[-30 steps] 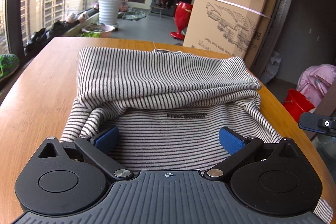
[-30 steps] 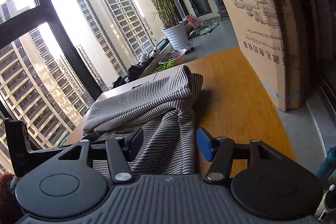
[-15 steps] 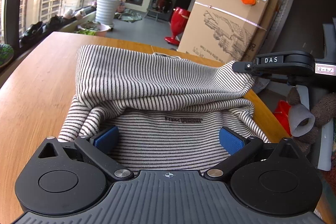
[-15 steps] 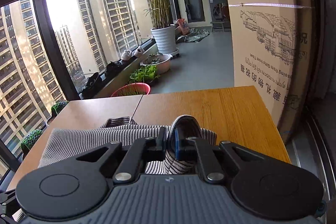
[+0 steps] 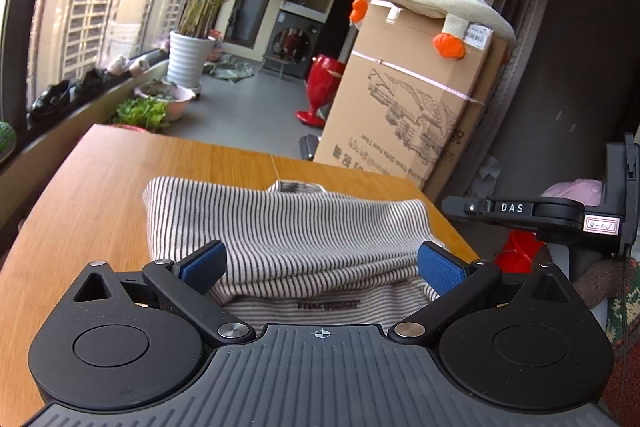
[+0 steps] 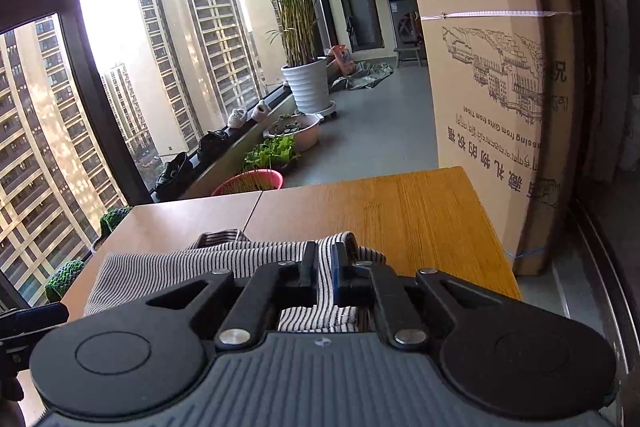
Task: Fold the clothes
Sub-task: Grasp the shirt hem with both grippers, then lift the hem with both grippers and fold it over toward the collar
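Note:
A black-and-white striped shirt (image 5: 288, 227) lies partly folded on the wooden table (image 5: 92, 195). My left gripper (image 5: 320, 263) is open, its blue pads on either side of the near folded edge, holding nothing. My right gripper (image 6: 324, 265) is shut on the shirt's right edge (image 6: 344, 241), with striped cloth pinched between the jaws. The shirt also spreads to the left in the right wrist view (image 6: 160, 267). The right gripper's body shows at the right of the left wrist view (image 5: 532, 215).
A tall cardboard box (image 5: 404, 107) with a plush toy (image 5: 432, 3) on top stands past the table's far right corner. A potted palm (image 6: 308, 87), plant bowls and shoes line the window ledge. The table's right edge (image 6: 492, 239) is close to my right gripper.
My right gripper closed on the shirt's right edge and stays shut on it. My left gripper moved forward and lower toward the folded edge, still open.

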